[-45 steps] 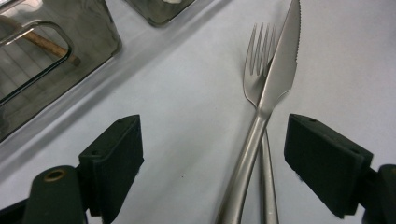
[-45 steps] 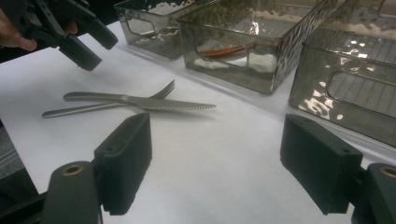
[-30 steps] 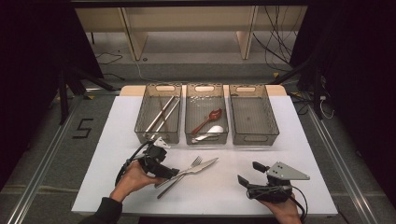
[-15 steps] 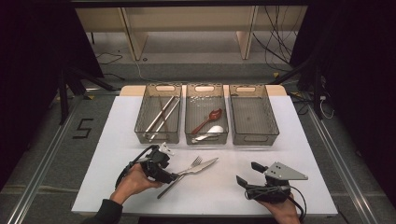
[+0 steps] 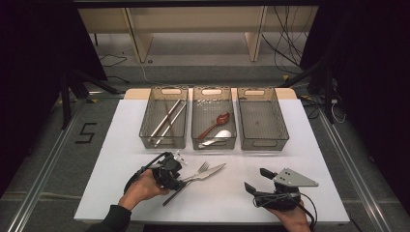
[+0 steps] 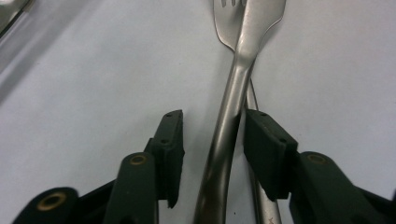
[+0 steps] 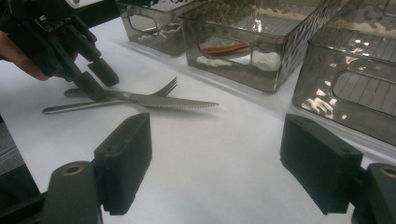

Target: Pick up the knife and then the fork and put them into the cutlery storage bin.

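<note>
Dark room, grey floor (image 5: 58, 145), wooden shelving (image 5: 193, 19)

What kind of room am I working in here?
Probably a lab recording rig, not a kitchen: a white table with three sorting bins, dark curtains around it, loose cables on the floor.

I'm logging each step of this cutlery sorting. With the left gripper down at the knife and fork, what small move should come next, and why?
Probably finish closing. The left gripper has just been closing, its jaws astride the knife handle; one pad is at it, the other stands off. The knife lies across the fork, so a firm grip before lifting seems wise.
</note>
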